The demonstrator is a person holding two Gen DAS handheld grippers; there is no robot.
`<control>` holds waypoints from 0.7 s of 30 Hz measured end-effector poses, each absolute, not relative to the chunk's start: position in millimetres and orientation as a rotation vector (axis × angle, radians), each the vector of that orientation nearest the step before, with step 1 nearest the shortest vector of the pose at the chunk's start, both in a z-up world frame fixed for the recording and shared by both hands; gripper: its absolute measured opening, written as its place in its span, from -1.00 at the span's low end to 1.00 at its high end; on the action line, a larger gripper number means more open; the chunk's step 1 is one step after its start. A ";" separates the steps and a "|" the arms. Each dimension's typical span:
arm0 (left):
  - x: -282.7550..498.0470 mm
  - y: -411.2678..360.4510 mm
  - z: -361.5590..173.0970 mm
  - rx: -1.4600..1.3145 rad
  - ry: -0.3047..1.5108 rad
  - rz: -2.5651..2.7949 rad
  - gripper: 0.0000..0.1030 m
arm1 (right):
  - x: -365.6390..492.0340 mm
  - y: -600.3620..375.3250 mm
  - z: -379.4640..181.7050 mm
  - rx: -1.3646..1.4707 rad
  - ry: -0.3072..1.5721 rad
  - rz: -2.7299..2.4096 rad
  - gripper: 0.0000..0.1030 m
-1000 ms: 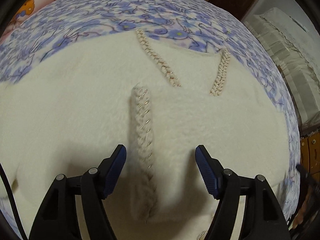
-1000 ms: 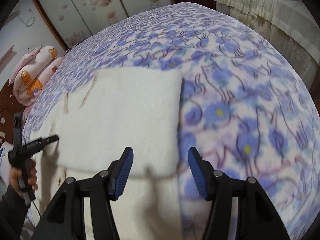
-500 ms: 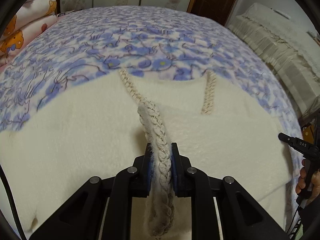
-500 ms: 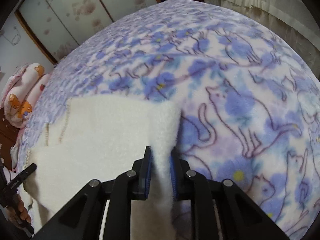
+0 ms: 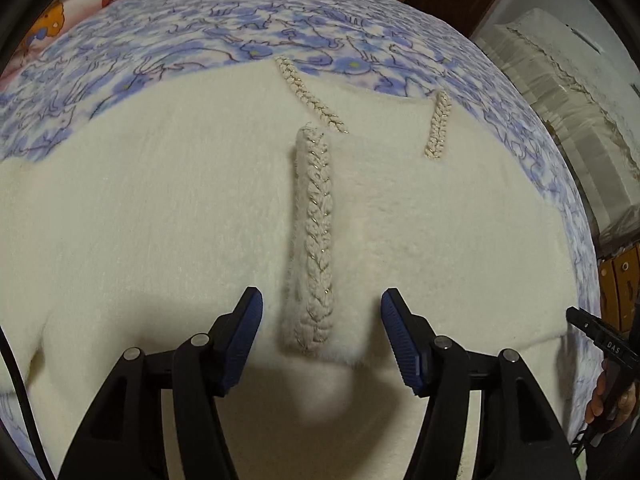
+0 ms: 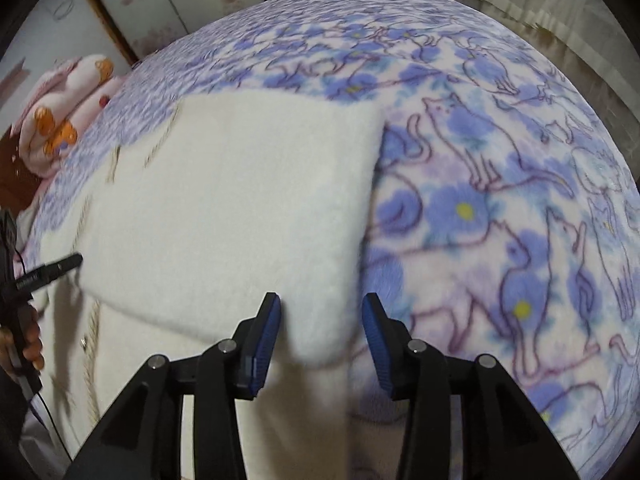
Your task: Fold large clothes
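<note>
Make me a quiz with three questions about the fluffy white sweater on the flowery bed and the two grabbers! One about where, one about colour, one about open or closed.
1. Where is the braided trim?
A. between the left gripper fingers
B. on the pillow
C. on the floor

2. What colour is the sweater?
A. red
B. cream white
C. black

3. How is the right gripper?
A. shut on cloth
B. out of view
C. open

Answers: 1 A, the braid runs down between the blue pads. 2 B, it looks cream against the purple blanket. 3 C, the pads stand apart.

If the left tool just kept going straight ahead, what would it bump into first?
Probably the braided cream trim of the fluffy cream garment, lying between the open left tool fingers; depth is uncertain.
</note>
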State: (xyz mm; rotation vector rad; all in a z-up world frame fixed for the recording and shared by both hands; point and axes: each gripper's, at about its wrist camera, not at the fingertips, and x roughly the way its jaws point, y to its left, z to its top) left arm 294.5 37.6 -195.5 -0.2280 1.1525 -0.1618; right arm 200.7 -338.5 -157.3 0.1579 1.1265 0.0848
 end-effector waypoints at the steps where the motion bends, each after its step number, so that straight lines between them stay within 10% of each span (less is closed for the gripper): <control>1: 292.7 34.6 -195.9 -0.221 1.148 -0.161 -0.05 | 198.0 -336.5 -159.7 0.158 1.117 0.082 -0.17; 4: 288.6 27.1 -191.0 -0.169 1.146 -0.125 -0.64 | 196.0 -336.7 -160.6 0.179 1.113 0.048 -0.53; 21: 237.5 19.2 -140.1 -0.123 0.976 -0.168 -0.33 | 167.1 -293.6 -116.3 0.104 0.980 0.042 -0.44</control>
